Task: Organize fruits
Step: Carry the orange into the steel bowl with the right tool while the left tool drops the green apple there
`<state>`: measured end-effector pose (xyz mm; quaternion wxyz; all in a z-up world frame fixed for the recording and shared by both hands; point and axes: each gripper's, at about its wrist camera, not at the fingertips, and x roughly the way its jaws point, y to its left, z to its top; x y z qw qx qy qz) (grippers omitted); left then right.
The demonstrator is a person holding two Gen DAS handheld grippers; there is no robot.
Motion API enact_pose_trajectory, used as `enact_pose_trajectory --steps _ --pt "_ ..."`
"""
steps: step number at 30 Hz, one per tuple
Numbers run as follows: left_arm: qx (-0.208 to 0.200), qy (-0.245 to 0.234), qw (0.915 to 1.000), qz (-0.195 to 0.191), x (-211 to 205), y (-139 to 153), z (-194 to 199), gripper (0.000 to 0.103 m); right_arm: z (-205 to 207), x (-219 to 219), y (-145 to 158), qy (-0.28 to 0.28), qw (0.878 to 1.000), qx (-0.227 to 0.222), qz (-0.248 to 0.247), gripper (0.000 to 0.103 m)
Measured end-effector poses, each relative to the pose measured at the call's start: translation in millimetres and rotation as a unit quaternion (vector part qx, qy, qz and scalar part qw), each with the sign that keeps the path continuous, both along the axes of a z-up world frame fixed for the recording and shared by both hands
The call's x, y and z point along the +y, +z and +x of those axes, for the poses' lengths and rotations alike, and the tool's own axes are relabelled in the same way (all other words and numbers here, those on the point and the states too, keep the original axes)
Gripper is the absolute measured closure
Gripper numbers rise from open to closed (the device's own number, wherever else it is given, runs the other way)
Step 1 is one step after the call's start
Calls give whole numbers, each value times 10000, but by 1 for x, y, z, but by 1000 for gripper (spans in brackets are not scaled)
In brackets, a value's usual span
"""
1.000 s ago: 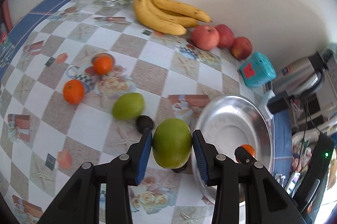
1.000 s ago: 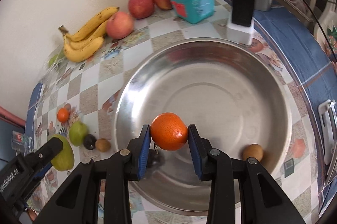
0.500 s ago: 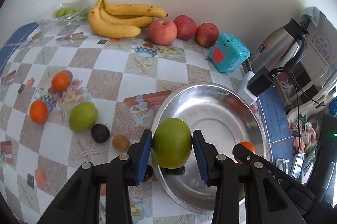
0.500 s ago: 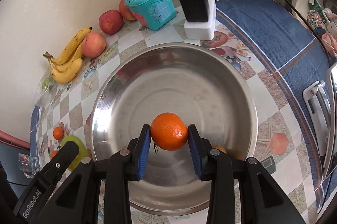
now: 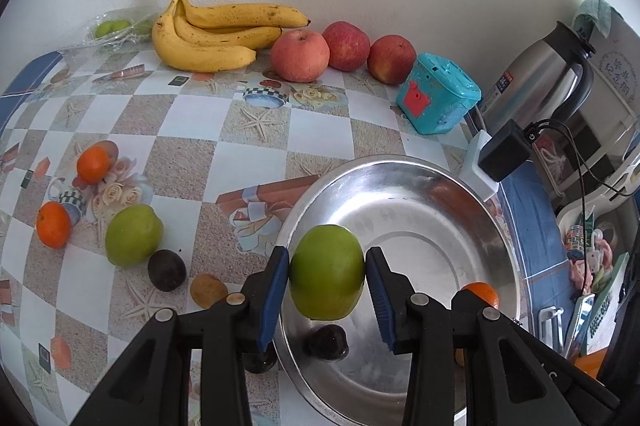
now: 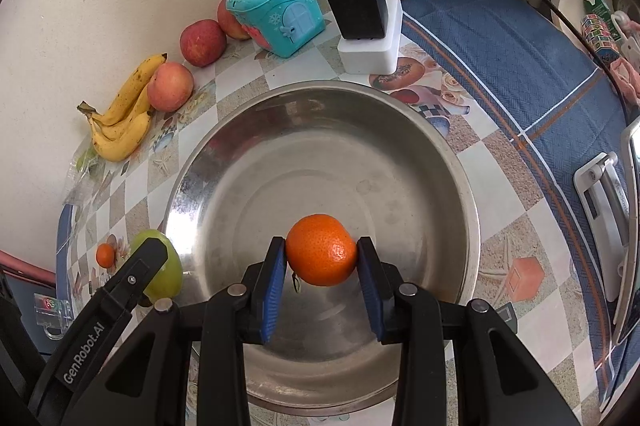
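Left gripper (image 5: 326,280) gripping green fruit (image 5: 326,272) over bowl rim (image 5: 294,222), bowl floor bare

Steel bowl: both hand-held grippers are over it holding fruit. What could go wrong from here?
1. The left hand-held gripper holds the green fruit over the steel bowl's near rim; released there, it may roll out onto the table.
2. The right hand-held gripper holds the orange above the bare, curved floor, so it may roll once dropped.
3. The grippers sit close together and could bump.
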<state>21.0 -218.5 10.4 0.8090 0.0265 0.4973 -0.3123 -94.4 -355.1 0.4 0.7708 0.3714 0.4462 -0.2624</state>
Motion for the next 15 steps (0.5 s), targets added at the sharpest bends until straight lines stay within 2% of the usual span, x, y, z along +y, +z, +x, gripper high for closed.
enact_pose_trajectory --steps 15 --pt "39 -12 10000 26 0 1 -1 60 -1 1 1 -22 9996 192 -194 66"
